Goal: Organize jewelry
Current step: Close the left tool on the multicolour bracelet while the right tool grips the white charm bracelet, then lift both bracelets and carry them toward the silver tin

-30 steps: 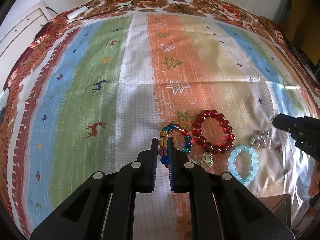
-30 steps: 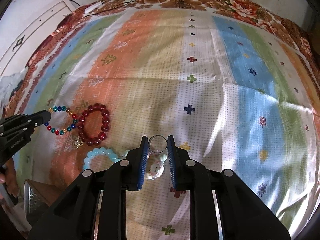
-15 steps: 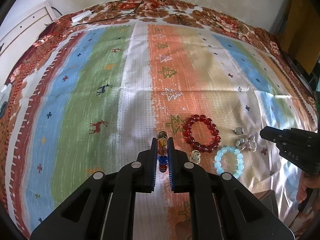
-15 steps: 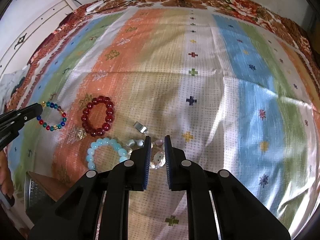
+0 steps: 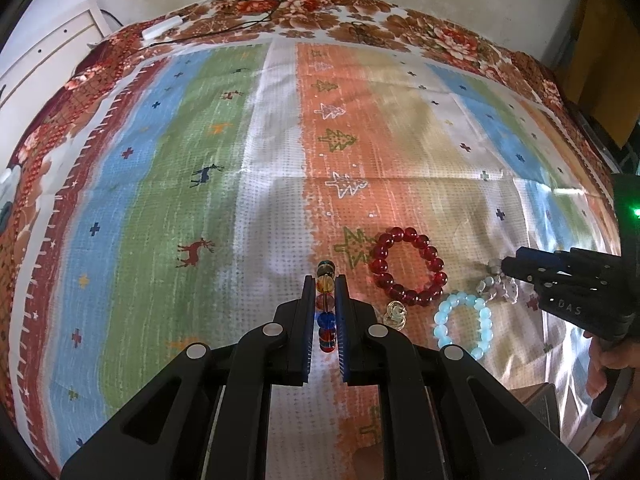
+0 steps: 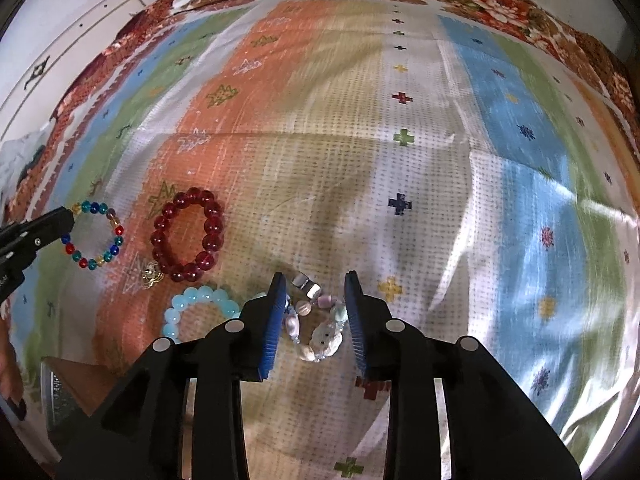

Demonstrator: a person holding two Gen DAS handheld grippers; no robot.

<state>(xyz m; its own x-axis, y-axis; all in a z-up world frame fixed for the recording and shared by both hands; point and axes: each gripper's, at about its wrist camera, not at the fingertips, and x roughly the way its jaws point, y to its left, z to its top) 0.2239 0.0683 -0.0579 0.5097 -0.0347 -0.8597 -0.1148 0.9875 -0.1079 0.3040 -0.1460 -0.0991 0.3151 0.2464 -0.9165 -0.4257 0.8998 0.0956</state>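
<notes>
Your L gripper [image 5: 325, 280] is clamped on the multicolour bead bracelet [image 5: 326, 306], held edge-on above the striped cloth [image 5: 160, 200]. Your R gripper [image 6: 316, 284] is spread wide, straddling the pale charm bracelet [image 6: 316, 326] lying beside the red bracelet [image 6: 187, 235] and aqua bracelet [image 6: 200, 308].

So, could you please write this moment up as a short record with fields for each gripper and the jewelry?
surface: striped tablecloth
left gripper: shut on multicolor bead bracelet, which looks lifted edge-on
right gripper: open, jaws either side of pale mixed-bead bracelet
red bead bracelet: flat on cloth
light blue bead bracelet: flat, nearer than the red one
gold charm: beside red bracelet
</notes>
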